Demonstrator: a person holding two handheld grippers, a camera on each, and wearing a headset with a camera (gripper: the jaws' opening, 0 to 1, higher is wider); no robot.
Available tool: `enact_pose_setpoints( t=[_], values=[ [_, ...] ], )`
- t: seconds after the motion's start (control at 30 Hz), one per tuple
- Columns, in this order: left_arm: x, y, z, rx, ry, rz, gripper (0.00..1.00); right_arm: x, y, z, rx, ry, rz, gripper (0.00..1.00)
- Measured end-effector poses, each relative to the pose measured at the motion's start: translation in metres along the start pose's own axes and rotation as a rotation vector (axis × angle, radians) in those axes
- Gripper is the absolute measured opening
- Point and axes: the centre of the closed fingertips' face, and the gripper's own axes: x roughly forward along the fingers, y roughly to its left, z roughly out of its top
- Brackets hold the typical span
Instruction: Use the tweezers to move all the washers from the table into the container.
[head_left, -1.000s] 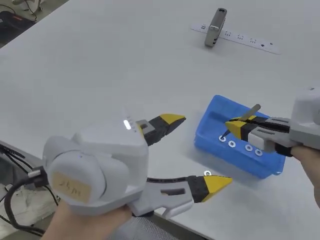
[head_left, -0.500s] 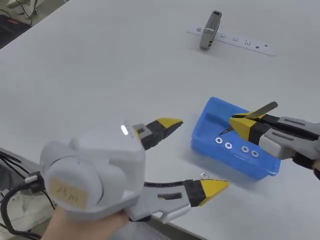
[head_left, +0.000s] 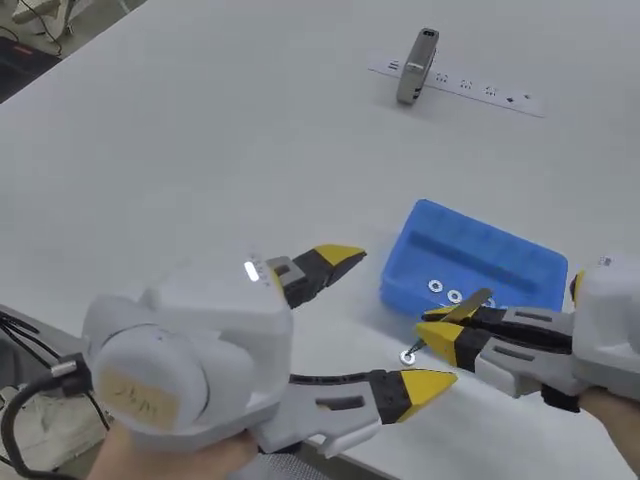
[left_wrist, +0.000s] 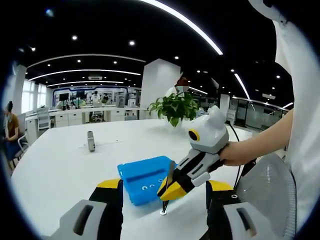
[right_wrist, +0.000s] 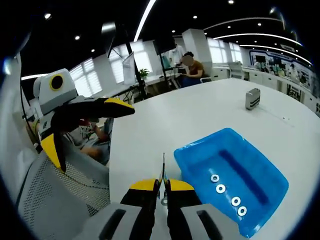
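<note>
Between your right gripper's (head_left: 430, 333) pinched-together fingers sit the tweezers (right_wrist: 163, 169), tips at one washer (head_left: 408, 356) on the table (head_left: 200, 150). Beyond them, the container (head_left: 500, 255) holds four washers (right_wrist: 220, 188). Your left gripper's (head_left: 405, 315) fingers spread wide, empty.

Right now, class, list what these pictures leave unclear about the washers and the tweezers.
- Head view: whether the tweezers touch the loose washer; too small.
- Right gripper view: that washer lies partly hidden behind the right tool.
- Head view: the right tool hides two of the four washers in the container.
</note>
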Motion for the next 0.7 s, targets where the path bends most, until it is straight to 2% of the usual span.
enact_pose_setpoints(
  t=[0.13,0.23,0.27,0.5,0.7],
  values=[
    [-0.001,0.001,0.001,-0.004,-0.005,0.004,0.67,0.002,0.000,-0.004,-0.028,0.025,0.002,0.04],
    [-0.001,0.001,0.000,-0.002,-0.004,0.003,0.67,0.003,0.003,-0.010,-0.103,0.076,0.004,0.04],
    [-0.001,0.001,0.000,-0.001,-0.004,0.003,0.67,0.004,0.005,-0.007,-0.115,0.059,0.004,0.04],
    [-0.001,0.001,0.000,0.002,-0.002,0.004,0.67,0.007,0.016,-0.010,-0.319,0.101,0.012,0.03],
    [-0.001,0.002,0.001,0.002,-0.004,0.008,0.67,0.005,0.011,-0.008,-0.291,0.086,-0.015,0.04]
  ],
)
